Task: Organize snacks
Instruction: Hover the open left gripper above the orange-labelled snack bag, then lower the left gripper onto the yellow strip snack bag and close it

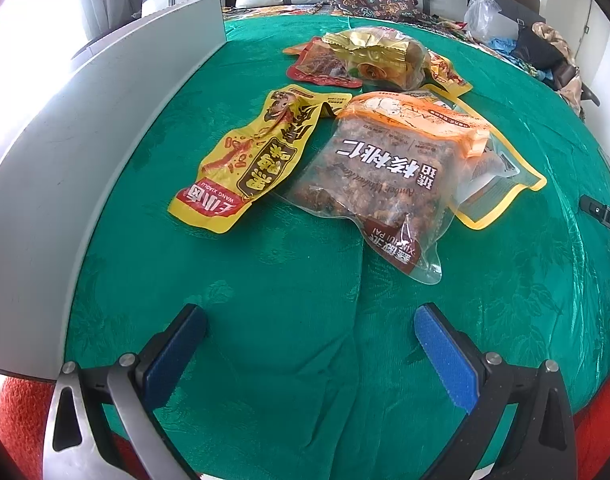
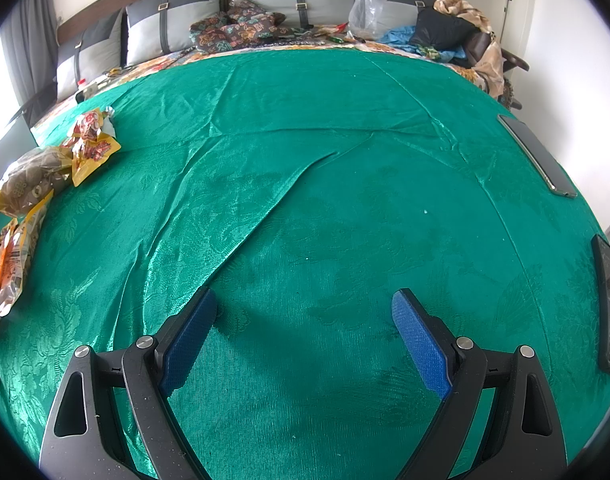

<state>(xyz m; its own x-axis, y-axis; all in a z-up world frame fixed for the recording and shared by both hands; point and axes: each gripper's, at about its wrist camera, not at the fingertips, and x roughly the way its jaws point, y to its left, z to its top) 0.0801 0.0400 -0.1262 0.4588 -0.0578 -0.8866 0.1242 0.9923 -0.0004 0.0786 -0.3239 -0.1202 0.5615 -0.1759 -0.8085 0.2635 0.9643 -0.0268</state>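
Hovering over green cloth (image 2: 305,184), left claw (image 1: 309,344) spread empty near snack packets (image 1: 369,168), right claw (image 2: 305,332) spread empty.

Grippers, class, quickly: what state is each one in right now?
Left gripper: open, holding nothing.
Right gripper: open, holding nothing.
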